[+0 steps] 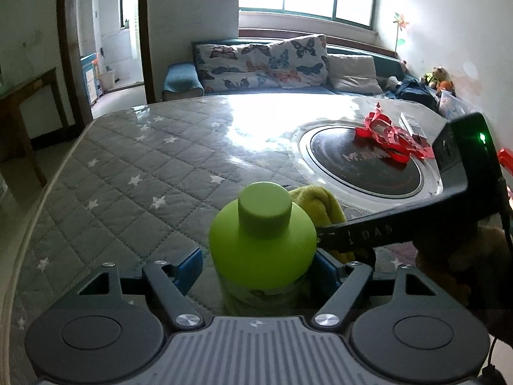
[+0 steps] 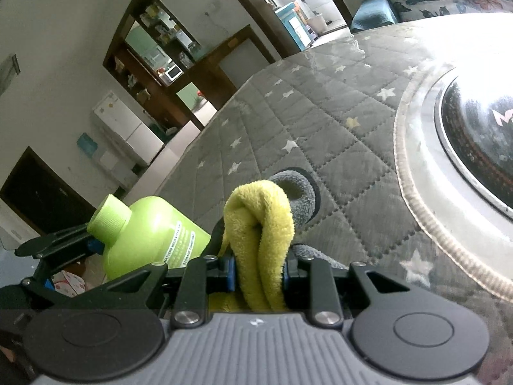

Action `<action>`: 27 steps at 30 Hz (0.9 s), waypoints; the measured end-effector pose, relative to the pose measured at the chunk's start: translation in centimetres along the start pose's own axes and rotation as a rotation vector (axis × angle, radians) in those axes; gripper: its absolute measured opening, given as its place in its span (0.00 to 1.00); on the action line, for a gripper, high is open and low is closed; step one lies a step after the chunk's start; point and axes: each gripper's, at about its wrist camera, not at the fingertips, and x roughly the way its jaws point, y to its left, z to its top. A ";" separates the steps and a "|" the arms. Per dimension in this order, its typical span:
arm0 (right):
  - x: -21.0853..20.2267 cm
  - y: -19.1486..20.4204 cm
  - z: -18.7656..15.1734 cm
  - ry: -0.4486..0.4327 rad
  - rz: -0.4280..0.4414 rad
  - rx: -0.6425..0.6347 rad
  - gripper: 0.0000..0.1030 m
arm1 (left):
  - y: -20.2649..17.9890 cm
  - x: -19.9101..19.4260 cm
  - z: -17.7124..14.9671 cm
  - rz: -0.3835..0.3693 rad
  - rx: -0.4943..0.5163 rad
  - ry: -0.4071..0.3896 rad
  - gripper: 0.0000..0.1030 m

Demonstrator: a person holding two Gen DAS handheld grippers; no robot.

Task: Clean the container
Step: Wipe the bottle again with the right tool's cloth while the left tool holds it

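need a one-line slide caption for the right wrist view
Right gripper clamps a folded yellow terry cloth above the grey star-quilted tabletop, beside a lime-green plastic bottle.

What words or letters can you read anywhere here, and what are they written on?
"DAS": on the black side of the right claw, seen from the left camera.
"MATTERS NEED ATTENTION" and "STORAGE CONDITION": my best reading of tiny print on the green bottle; the rest of its label is too small to read.
"M...": pale letters on the black round plate, too blurred to read past the first letter.
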 end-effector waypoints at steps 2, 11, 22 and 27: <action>-0.2 0.2 -0.3 0.002 -0.003 -0.009 0.24 | 0.0 -0.4 -0.1 0.006 -0.009 -0.004 0.75; -1.6 1.0 -2.3 -0.004 0.013 -0.007 0.24 | -0.3 -1.1 -0.3 0.011 -0.003 -0.022 0.69; -5.5 2.9 -0.2 -0.116 0.091 -0.042 0.24 | -0.3 -1.2 -0.6 0.007 0.009 -0.027 0.69; -5.6 4.7 0.8 -0.110 0.093 -0.117 0.24 | -0.3 -1.2 -0.7 0.006 0.010 -0.030 0.69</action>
